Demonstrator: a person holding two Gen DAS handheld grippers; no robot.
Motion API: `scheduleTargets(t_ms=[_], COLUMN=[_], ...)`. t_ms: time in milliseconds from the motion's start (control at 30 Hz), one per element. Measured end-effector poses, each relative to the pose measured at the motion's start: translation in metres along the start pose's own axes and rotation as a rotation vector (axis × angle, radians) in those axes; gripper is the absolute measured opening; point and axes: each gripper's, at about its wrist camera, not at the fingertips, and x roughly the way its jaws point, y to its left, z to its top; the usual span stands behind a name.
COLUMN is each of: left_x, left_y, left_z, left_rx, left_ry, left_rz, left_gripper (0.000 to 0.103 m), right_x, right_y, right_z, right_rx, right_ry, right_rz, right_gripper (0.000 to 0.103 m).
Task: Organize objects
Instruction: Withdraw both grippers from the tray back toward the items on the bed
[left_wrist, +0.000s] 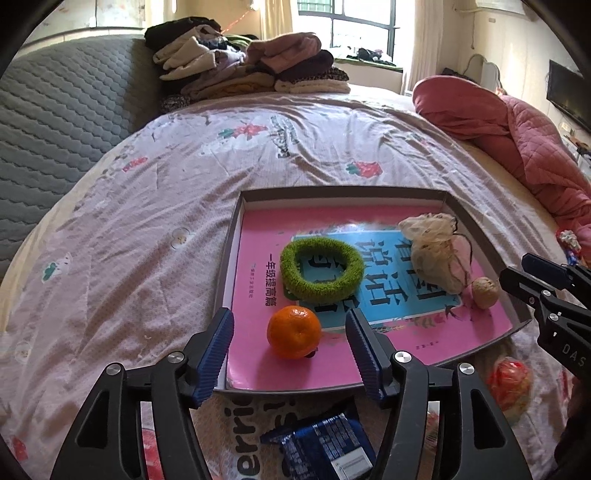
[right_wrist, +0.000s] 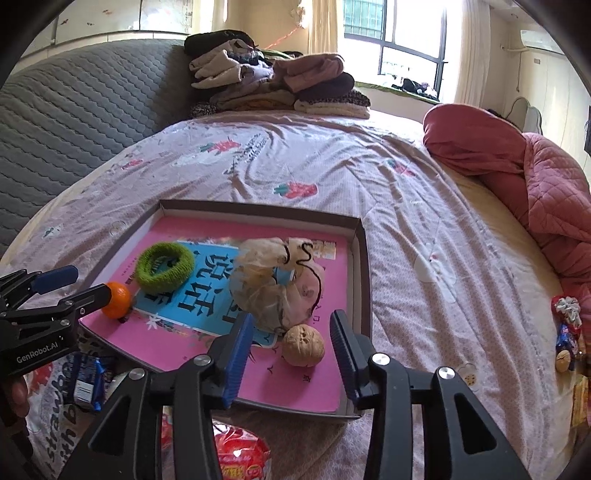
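Observation:
A shallow grey box (left_wrist: 236, 221) (right_wrist: 364, 258) on the bed holds a pink book (left_wrist: 258, 229) (right_wrist: 162, 236). On the book lie an orange (left_wrist: 293, 331) (right_wrist: 117, 300), a green hair band (left_wrist: 321, 267) (right_wrist: 164, 266), a mesh pouch (left_wrist: 436, 251) (right_wrist: 273, 280) and a walnut (left_wrist: 485, 291) (right_wrist: 303, 345). My left gripper (left_wrist: 290, 332) is open, its fingers either side of the orange. My right gripper (right_wrist: 291, 339) is open, its fingers either side of the walnut. A blue snack packet (left_wrist: 325, 443) (right_wrist: 86, 380) and a red packet (left_wrist: 511, 380) (right_wrist: 242, 456) lie in front of the box.
A stack of folded clothes (left_wrist: 251, 66) (right_wrist: 273, 81) sits at the bed's far end. A red quilt (left_wrist: 517, 129) (right_wrist: 535, 173) lies at the right. A grey padded headboard (left_wrist: 55, 122) is at the left. More small items (right_wrist: 567, 332) lie at the bed's right edge.

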Motion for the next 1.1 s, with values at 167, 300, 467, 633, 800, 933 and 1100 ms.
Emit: scheduleTargets(t_ms=[167, 300, 467, 633, 800, 933, 1100], left_x=[-0.019, -0.038, -0.062, -0.089, -0.116, -0.136, -0.159], left_y=[-0.001, 0.001, 0.001, 0.001, 0.003, 0.003, 0.001], left_z=[0.003, 0.005, 0.007, 0.009, 0.009, 0.007, 0.002], left_rx=[0.0, -0.007, -0.005, -0.004, -0.003, 0.001, 0.004], left_ry=[-0.022, -0.048, -0.079, -0.116, -0.146, -0.169, -0.195], left_rz=[0.012, 0.012, 0.01, 0.013, 0.014, 0.019, 0.016], left_gripper=[0.066, 0.068, 0.069, 0.069, 0.069, 0.069, 0.069], right_x=[-0.019, -0.035, -0.057, -0.083, -0.11, -0.132, -0.152], right_y=[0.004, 0.007, 0.013, 0.019, 0.024, 0.027, 0.033], right_z=[0.004, 0.007, 0.012, 0.016, 0.02, 0.019, 0.017], right_rx=[-0.013, -0.021, -0.03, -0.039, -0.039, -0.04, -0.061], right_ry=[-0.029, -0.051, -0.088, -0.129, -0.17, -0.2, -0.221], right_rz=[0.0, 0.001, 0.007, 0.021, 0.028, 0.032, 0.028], right_gripper=[0.047, 0.047, 0.047, 0.047, 0.048, 0.049, 0.05])
